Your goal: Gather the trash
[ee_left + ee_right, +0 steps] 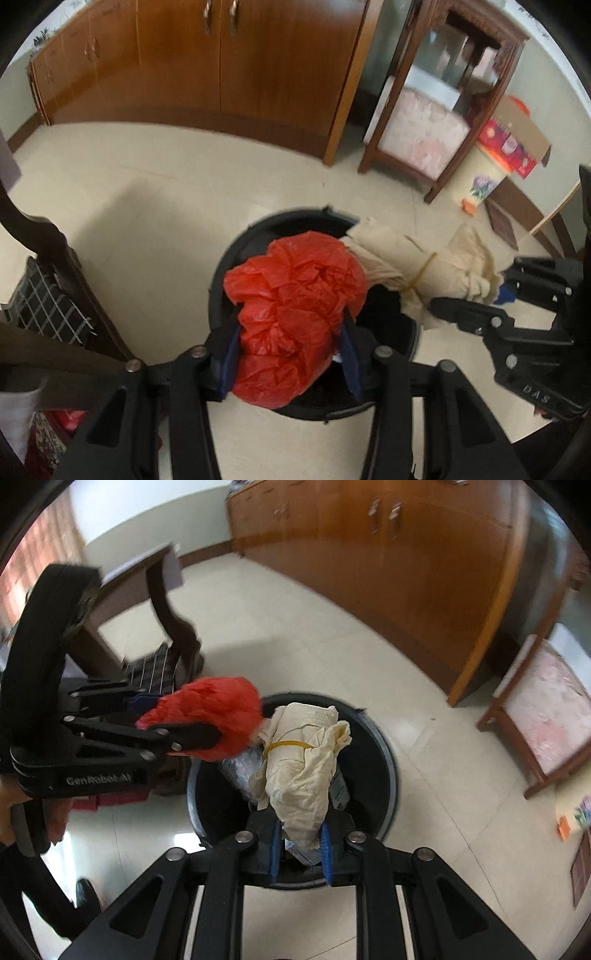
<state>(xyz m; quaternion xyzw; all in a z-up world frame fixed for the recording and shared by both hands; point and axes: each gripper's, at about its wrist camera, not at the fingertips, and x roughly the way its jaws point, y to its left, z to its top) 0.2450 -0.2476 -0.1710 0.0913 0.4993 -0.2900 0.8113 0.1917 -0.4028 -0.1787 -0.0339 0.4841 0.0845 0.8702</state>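
Floor (155,192): pale tile. Wooden cabinets (207,62) along the far wall, a wooden stand (424,122) to their right, dark furniture at the left edge. None of it is in play.

Bin (229,266): round, black, standing on the floor directly under both grippers. Black liner inside, with some wrapper-like scraps already at the bottom in the right wrist view.

Left gripper (290,354): jaws about halfway apart, with the crumpled red plastic bag (295,314) between the blue pads. The bag bulges against both pads, but I can't tell whether they're still pressing or have just let go. Most of the bag is over the bin mouth; its lower lobe overhangs the near rim.

Right gripper (300,845): jaws narrow, with the cream paper bundle (303,771), tied with a yellow rubber band (286,745), hanging between the pads. Looks still pinched at its lower end, though not certain. The bundle is over the bin opening, just beside the red bag.

Risks, as I judge them:
- The red bag is light and springy, so releasing from this spot could let it catch on the near rim and slide out onto the floor.
- The two items are crowded together, so one could knock the other sideways on release.
- The paper could snag on a pad and drag out as the gripper lifts.
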